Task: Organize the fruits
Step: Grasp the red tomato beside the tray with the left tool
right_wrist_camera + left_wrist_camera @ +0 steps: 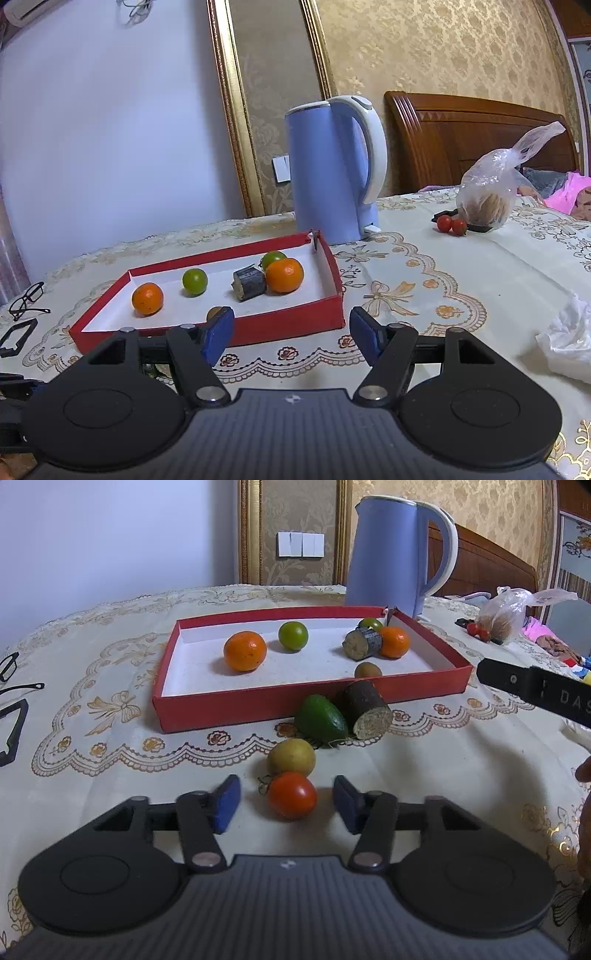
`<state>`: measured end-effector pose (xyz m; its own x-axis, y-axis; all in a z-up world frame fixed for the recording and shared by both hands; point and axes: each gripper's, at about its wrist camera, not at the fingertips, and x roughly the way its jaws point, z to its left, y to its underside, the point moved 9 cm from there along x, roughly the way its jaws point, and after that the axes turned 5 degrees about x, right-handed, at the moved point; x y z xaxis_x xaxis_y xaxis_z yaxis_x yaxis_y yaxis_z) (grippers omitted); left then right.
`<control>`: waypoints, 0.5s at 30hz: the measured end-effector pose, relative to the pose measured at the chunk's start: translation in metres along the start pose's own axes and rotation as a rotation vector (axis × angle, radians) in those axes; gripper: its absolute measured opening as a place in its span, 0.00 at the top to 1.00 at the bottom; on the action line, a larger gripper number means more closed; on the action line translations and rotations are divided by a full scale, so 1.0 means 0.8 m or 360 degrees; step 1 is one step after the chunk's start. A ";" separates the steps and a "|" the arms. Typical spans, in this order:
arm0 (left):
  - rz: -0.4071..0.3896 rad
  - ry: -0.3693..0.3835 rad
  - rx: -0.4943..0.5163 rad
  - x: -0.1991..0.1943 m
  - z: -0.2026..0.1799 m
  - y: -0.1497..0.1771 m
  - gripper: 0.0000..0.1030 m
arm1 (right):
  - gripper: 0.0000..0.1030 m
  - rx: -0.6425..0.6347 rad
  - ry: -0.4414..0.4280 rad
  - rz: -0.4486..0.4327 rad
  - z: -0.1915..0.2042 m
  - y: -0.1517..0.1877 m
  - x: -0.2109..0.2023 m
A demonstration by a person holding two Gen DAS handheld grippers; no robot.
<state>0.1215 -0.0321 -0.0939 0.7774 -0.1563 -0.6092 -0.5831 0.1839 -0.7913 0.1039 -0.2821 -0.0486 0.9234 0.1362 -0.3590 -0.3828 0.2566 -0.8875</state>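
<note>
Tomato (291, 794) sits untouched between the left hand-held gripper (286, 805)'s parted pads; right one gapes empty.

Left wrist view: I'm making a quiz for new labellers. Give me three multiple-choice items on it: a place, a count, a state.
1. Where is the large green fruit relative to the red tray?
A inside it
B on the cloth before its near wall
C behind its far wall

2. How many oranges lie in the tray?
A one
B two
C four

3. How does the left gripper stand at the red tomato?
A shut on it
B open, pads either side, clear of it
C shut beside it

Key: 1 B, it lies outside the red wall; 2 B, one left, one right; 3 B, a gap shows beside each pad.
</note>
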 end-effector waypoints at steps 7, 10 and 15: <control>-0.0006 0.0035 0.0007 -0.001 -0.004 -0.003 0.72 | 0.34 -0.0039 -0.0001 0.0026 0.009 0.003 0.000; -0.0003 0.0062 -0.0010 -0.003 -0.003 -0.003 0.72 | 0.34 -0.0073 0.0005 0.0026 0.015 0.004 -0.001; -0.0031 0.0050 -0.0005 -0.012 0.001 -0.003 0.72 | 0.34 -0.0103 -0.0012 0.0036 0.022 0.006 -0.002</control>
<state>0.1156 -0.0303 -0.0856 0.7808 -0.1901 -0.5951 -0.5688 0.1775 -0.8031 0.0997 -0.2640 -0.0472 0.9142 0.1484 -0.3770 -0.4006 0.1912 -0.8961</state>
